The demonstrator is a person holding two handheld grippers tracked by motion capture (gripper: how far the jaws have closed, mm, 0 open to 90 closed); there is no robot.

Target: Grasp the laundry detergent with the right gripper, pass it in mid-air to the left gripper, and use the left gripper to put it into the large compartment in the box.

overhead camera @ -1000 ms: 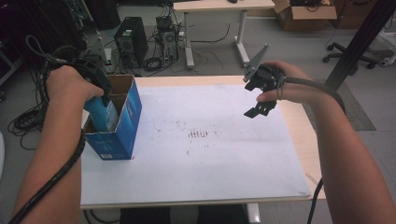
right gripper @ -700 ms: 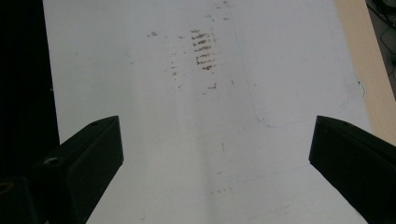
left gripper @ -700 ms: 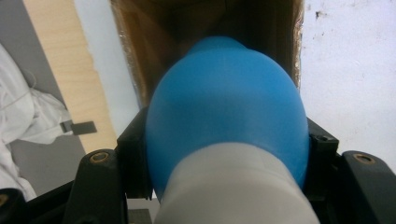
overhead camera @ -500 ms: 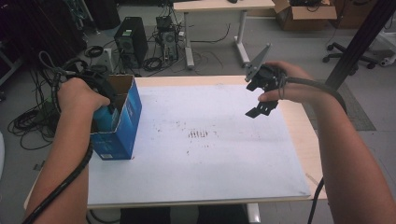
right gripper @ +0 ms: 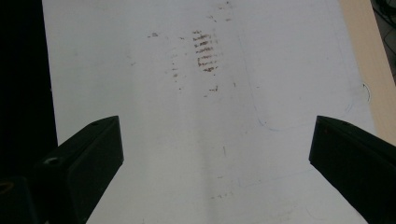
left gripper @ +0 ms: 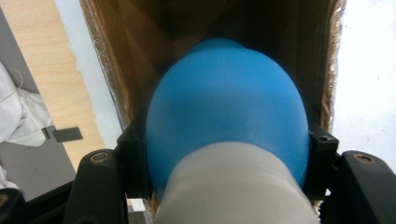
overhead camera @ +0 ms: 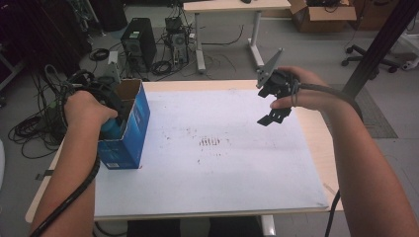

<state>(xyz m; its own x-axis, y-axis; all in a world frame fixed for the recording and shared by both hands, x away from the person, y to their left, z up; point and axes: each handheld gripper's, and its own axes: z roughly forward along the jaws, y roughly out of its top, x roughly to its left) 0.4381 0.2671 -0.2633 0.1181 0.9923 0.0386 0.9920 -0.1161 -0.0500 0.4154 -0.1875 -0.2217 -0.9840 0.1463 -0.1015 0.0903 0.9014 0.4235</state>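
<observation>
- My left gripper (left gripper: 224, 186) is clamped on a blue bulb-shaped thing (left gripper: 226, 112) with a white neck, one jaw against each side of it.
- It sits at the mouth of the blue cardboard box (overhead camera: 129, 129) near the table's (overhead camera: 316, 143) left edge.
- My right gripper (overhead camera: 275, 114) hovers over the white sheet (right gripper: 196, 140), jaws spread wide, holding nothing.

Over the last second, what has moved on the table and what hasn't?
The left claw, shut on the blue and white object, has shifted slightly toward the far end of the open blue box, the hand riding higher over it. The box itself stayed put. The right claw stays open above the white mat.
</observation>
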